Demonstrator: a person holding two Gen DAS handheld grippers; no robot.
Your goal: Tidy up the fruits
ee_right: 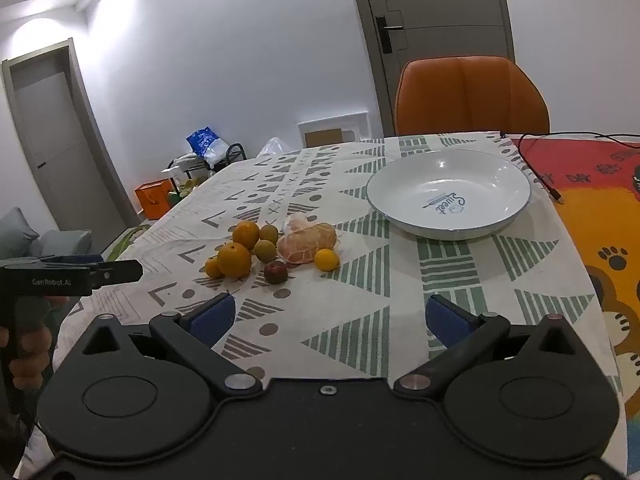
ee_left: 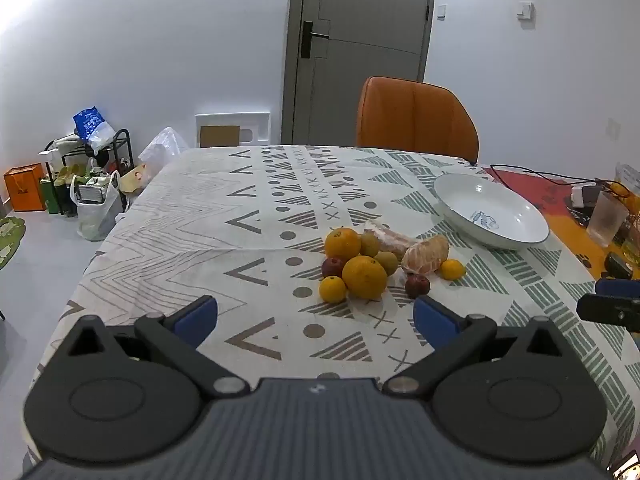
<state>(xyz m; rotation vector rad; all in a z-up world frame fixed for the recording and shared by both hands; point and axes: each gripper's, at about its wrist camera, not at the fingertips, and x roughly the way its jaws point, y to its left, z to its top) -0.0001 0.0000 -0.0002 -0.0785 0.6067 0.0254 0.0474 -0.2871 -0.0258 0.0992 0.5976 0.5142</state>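
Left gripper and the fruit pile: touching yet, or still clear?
Apart. The left wrist view shows the left gripper open, with bare tablecloth between its blue fingertips and the nearest big orange.

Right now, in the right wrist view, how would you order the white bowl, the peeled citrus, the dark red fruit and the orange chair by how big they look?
1. orange chair
2. white bowl
3. peeled citrus
4. dark red fruit

The chair and bowl look similar, and the chair stands farther back, so their order is unsure.
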